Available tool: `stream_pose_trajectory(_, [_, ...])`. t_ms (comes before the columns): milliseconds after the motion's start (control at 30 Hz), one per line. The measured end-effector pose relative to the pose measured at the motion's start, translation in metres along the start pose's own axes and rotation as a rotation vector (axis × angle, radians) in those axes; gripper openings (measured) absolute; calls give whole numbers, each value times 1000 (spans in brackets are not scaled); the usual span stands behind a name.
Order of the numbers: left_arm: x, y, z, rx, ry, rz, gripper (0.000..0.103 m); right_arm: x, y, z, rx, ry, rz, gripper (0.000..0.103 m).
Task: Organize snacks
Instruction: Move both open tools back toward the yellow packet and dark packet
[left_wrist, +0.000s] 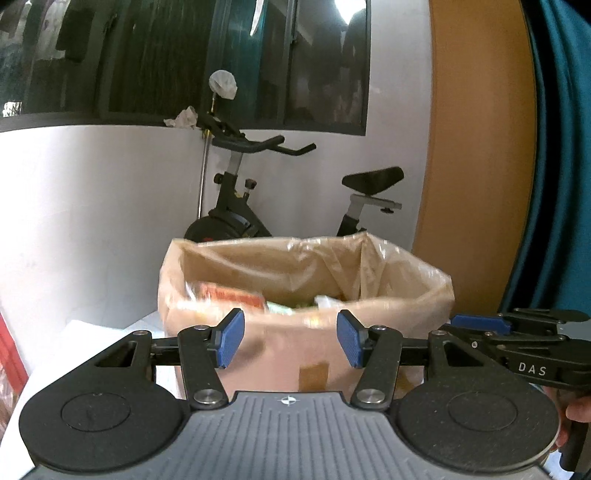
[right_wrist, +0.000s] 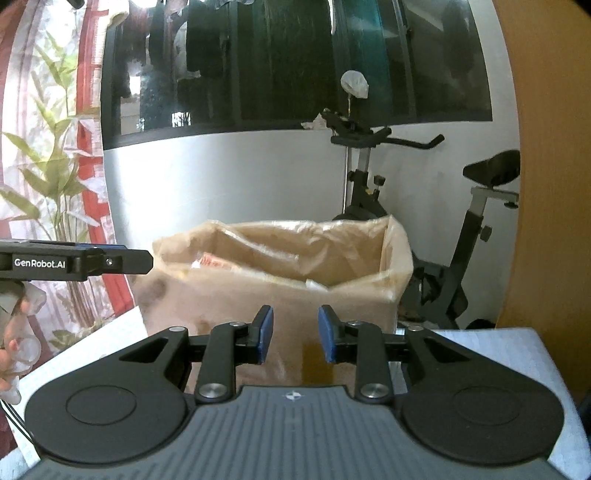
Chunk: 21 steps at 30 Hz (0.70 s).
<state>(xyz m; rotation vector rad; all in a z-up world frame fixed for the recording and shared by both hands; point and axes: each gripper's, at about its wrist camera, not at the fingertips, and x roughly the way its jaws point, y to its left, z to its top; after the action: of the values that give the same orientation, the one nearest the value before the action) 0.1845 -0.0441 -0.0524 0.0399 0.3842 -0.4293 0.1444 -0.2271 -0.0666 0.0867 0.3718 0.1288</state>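
A cardboard box (left_wrist: 295, 347) lined with a clear plastic bag stands on the white table just ahead of both grippers. Inside lie blurred snack packets, among them a red-orange one (left_wrist: 232, 295) and a pale one (left_wrist: 325, 301). My left gripper (left_wrist: 290, 338) is open in front of the box's near wall, with nothing between its blue pads. My right gripper (right_wrist: 295, 334) faces the same box (right_wrist: 258, 295) with a narrower gap, also empty. Each gripper shows in the other's view: the right (left_wrist: 465, 323) beside the left, the left (right_wrist: 144, 261) at the box's left corner.
An exercise bike (left_wrist: 240, 206) stands behind the box against the grey wall, under a dark window. A wooden panel (left_wrist: 476, 147) and teal cloth rise at the right. A bamboo-print curtain (right_wrist: 48, 166) hangs at the left. The white table (right_wrist: 498, 347) extends around the box.
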Motion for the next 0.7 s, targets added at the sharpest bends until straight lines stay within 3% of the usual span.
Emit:
stream_pose_trajectory(367, [3, 6, -48, -32, 89, 5, 58, 1, -4, -49, 24, 74, -12, 30])
stream_pose_trajectory(700, [26, 17, -89, -54, 200, -9, 53, 24, -10, -103, 35, 219, -1, 30])
